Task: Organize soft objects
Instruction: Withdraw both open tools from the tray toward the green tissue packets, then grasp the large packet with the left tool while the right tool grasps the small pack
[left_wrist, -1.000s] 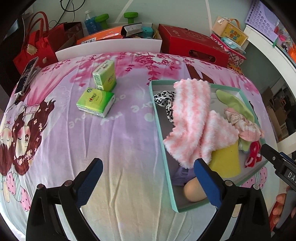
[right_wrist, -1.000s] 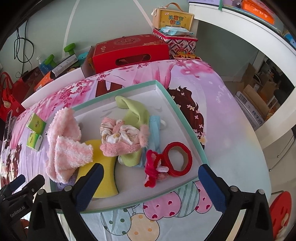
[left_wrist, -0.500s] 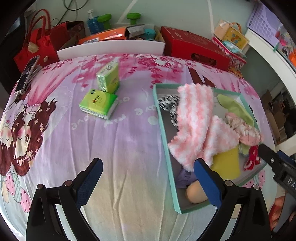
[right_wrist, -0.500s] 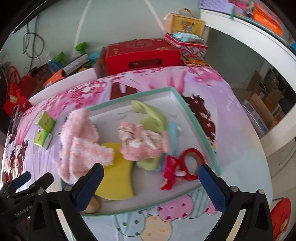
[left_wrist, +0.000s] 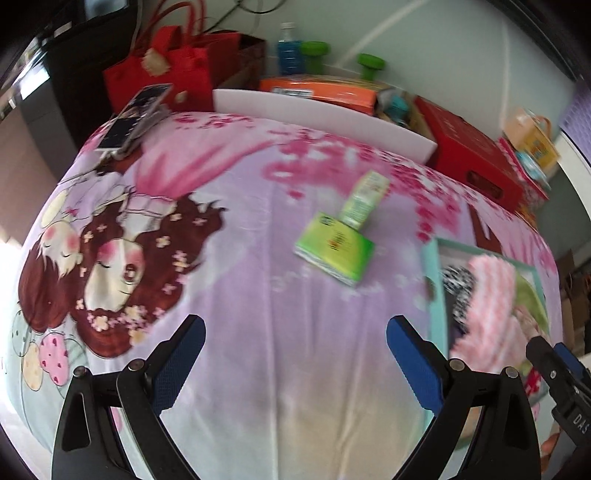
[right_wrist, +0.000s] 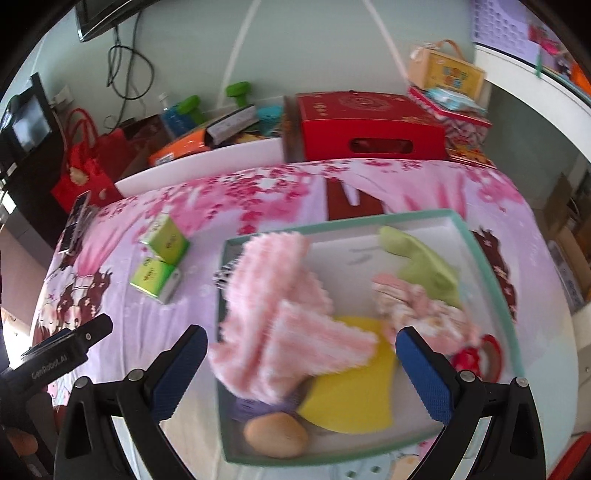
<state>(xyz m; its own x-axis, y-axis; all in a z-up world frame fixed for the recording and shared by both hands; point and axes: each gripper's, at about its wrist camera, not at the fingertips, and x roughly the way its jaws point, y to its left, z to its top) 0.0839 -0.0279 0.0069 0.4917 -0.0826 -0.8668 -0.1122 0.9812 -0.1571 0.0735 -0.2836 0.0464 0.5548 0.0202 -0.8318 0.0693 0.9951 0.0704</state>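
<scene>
A teal-rimmed white box (right_wrist: 495, 266) lies on the cartoon bedsheet and holds a pink fluffy cloth (right_wrist: 280, 314), a yellow sponge (right_wrist: 351, 395), a green cloth (right_wrist: 424, 266), a pink scrunchie (right_wrist: 417, 306), a red ring (right_wrist: 480, 354) and a tan ball (right_wrist: 277, 435). Two green tissue packs (left_wrist: 334, 249) (left_wrist: 364, 199) lie on the sheet to its left, also seen as tissue packs (right_wrist: 155, 277). My left gripper (left_wrist: 295, 354) hangs open over bare sheet below the packs. My right gripper (right_wrist: 301, 369) hangs open above the pink cloth, holding nothing.
A phone (left_wrist: 136, 114) lies at the sheet's far left corner. Behind the bed stand a red bag (left_wrist: 170, 74), a red box (right_wrist: 369, 125), an orange box (left_wrist: 325, 90) and green dumbbells (left_wrist: 371, 64). A white shelf (right_wrist: 535, 88) runs along the right.
The left gripper has swung left, away from the box, so it now faces the tissue packs and open sheet. The right gripper has shifted left over the pink cloth. Both stay open.
</scene>
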